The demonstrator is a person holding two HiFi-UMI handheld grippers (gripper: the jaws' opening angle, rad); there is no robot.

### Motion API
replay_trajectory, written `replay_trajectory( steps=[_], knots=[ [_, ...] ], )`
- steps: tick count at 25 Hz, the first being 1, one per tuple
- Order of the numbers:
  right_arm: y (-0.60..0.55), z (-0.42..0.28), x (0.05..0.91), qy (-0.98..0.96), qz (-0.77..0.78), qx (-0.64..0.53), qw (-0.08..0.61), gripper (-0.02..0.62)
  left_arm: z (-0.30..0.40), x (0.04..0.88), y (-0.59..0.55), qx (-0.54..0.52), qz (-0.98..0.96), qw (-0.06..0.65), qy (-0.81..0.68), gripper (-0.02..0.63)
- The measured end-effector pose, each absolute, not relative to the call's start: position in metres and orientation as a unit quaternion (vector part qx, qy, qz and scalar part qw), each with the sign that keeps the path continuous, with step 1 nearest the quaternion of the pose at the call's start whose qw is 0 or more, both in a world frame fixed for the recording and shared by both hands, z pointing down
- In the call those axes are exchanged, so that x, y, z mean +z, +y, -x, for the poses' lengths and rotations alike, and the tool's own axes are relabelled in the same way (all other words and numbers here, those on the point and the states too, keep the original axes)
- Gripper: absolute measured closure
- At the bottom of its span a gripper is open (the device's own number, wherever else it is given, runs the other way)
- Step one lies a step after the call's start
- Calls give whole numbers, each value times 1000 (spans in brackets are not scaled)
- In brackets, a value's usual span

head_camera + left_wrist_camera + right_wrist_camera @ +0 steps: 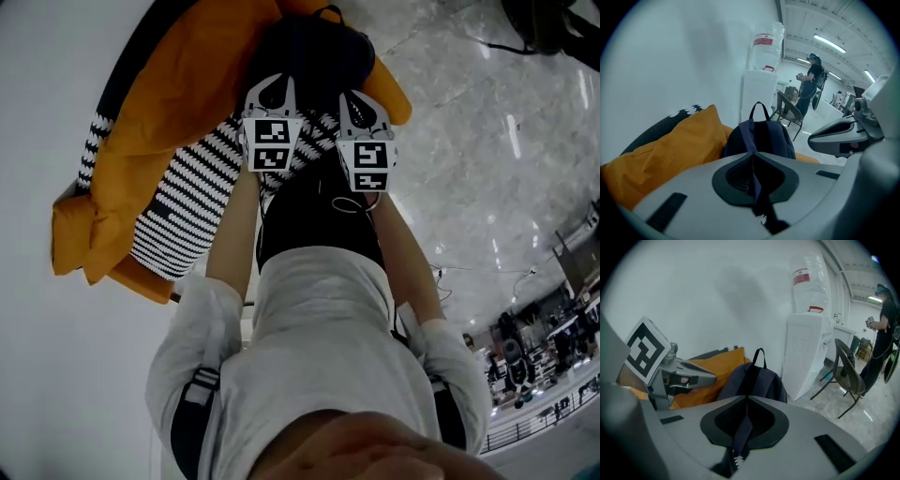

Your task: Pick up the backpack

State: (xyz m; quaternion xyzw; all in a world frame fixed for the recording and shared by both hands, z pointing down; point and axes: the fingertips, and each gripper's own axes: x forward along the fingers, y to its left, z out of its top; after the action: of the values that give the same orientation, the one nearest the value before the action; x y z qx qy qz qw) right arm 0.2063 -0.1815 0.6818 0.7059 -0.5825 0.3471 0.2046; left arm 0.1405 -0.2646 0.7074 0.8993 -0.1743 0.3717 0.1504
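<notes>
A dark navy backpack (309, 47) stands upright against an orange cushion (159, 103). In the head view my left gripper (272, 92) and right gripper (362, 105) sit side by side just in front of it. The left gripper view has the backpack (759, 138) straight ahead, and my left gripper (752, 157) is shut on a navy strap (754, 183) that runs down between the pads. In the right gripper view the backpack (752, 380) shows its top loop, and my right gripper (747, 401) is shut on the other strap (740, 427).
A black-and-white striped cushion (187, 197) lies beside the orange one. A white water dispenser (808, 348) stands against the wall right of the backpack, with a chair (848, 376) beyond it. A person (811, 79) stands farther back on the shiny floor (487, 141).
</notes>
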Motion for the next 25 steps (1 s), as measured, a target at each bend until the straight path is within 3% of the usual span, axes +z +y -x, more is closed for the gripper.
replay_trajectory(
  steps=[7,9,10,11,25],
  knots=[
    [-195,-221,698,-584,-699,360,201,552,-152,729,-274,396,-887,159,-177,582],
    [-199,-222,703,-587,-696,364,197,502,-156,733,-273,400,-886,162,-172,510],
    [-198,-223,708,-588,-693,368,196,456,-157,736,-271,402,-885,164,-168,490],
    [-198,-224,714,-589,-689,373,197,449,-159,739,-270,404,-884,166,-166,482],
    [-218,-236,759,-588,-676,392,209,420,-169,776,-280,413,-879,162,-175,466]
  ],
)
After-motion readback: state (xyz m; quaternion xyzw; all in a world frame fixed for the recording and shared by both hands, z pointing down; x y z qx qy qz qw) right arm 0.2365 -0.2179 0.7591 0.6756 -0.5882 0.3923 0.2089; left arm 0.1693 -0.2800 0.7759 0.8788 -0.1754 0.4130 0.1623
